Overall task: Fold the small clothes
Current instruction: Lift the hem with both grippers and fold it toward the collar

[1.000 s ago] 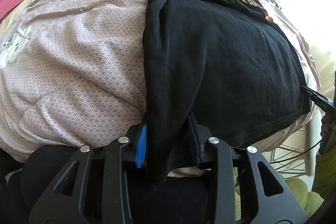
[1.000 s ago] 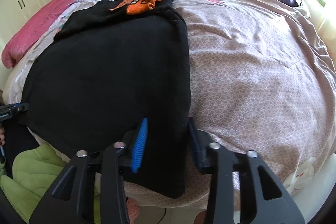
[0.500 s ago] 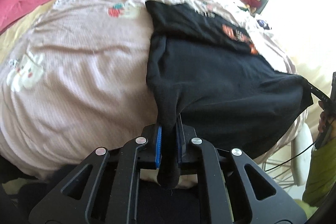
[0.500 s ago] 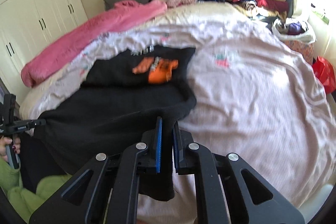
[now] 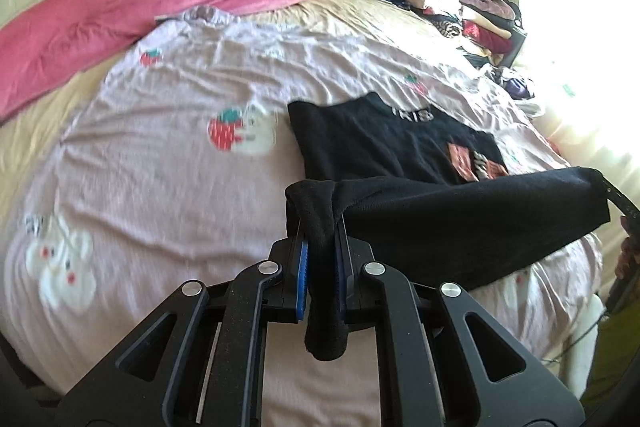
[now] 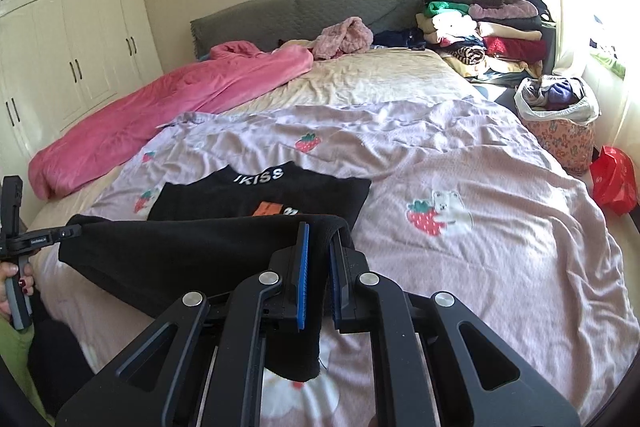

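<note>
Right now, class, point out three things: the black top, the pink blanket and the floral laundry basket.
black top (image 6: 192,255), right wrist view, lifted lower part.
pink blanket (image 5: 120,15), left wrist view, middle of its length.
floral laundry basket (image 6: 568,141), right wrist view, patterned side wall.

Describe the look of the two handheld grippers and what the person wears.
Both grippers, left gripper and right gripper, are matte black with angular linkage arms, triangular cut-outs and round silver pivot bolts. The fingers carry ribbed blue pads. In the right wrist view the left gripper has a black pistol-style handle with small white lettering on its bar. The person's hand there has dark red nail polish, above green clothing.
</note>
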`<state>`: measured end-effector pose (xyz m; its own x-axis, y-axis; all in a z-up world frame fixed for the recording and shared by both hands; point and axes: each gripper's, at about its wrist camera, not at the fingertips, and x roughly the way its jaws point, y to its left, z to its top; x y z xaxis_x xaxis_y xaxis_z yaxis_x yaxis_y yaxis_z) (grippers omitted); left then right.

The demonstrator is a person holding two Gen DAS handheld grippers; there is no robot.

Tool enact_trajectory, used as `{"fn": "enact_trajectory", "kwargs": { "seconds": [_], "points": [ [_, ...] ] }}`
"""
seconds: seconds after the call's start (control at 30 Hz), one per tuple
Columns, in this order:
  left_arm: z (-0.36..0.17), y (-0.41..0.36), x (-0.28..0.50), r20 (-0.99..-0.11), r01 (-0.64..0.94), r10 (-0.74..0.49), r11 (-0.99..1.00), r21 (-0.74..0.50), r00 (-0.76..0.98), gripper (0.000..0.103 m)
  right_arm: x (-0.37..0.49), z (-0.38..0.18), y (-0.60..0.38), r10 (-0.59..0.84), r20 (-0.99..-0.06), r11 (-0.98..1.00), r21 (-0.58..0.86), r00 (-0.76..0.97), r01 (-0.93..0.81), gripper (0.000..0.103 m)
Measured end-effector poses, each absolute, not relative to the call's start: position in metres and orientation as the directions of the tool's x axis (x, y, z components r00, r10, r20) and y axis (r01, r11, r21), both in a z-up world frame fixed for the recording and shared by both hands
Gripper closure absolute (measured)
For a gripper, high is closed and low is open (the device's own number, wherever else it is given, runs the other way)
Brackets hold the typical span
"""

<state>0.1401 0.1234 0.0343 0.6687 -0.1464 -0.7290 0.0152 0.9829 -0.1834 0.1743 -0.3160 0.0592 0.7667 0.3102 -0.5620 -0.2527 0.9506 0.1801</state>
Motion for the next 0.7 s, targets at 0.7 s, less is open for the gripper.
{"fn": "enact_trajectory", "kwargs": {
  "seconds": [0.7],
  "points": [
    [0.003,0.110,0.237,-0.752,0.009,-0.085,0.994,-0.104,0.653,0.095,0.266,0.013,-0.306,0.197,-0.655,0.980,0.142,0.729,-0.138,0.094]
  ]
}}
